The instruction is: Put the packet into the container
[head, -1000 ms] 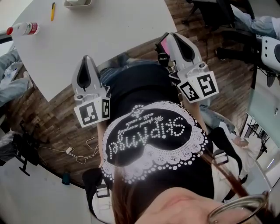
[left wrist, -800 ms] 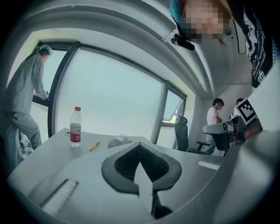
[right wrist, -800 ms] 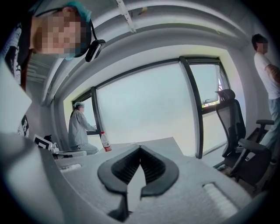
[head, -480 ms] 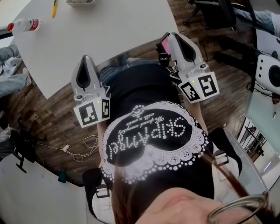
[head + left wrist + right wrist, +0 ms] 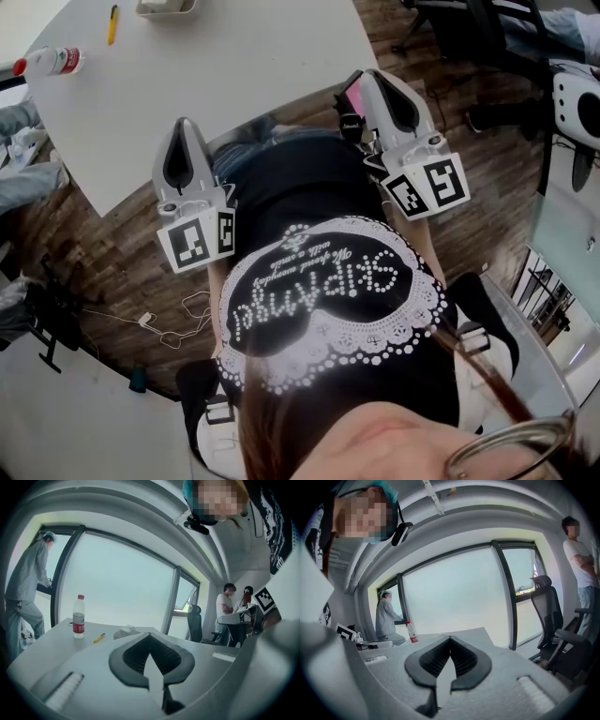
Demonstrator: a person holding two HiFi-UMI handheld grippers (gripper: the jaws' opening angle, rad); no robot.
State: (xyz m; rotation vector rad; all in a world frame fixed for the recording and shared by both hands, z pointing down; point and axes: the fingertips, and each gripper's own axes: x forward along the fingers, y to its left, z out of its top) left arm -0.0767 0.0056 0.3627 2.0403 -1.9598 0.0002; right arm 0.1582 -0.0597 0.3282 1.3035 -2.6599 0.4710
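I see both grippers held close to the person's black shirt, short of the white table [image 5: 234,66], and both are shut with nothing in them. The left gripper [image 5: 183,127] has its jaws touching at the tips [image 5: 150,634]. The right gripper [image 5: 373,77] is closed the same way [image 5: 450,638]. A small pale container [image 5: 167,6] stands at the table's far edge, well beyond both grippers, and it also shows in the left gripper view [image 5: 125,631]. I cannot make out a packet.
A water bottle with a red cap [image 5: 52,62] [image 5: 78,617] lies near the table's far left corner. Beside it is a yellow pen [image 5: 112,23] [image 5: 99,638]. Office chairs [image 5: 469,28] and other people stand around the table. Cables lie on the wooden floor [image 5: 178,314].
Both grippers stay where they were, shut. Only the head view has shifted slightly, and the people at the edges have moved a little.
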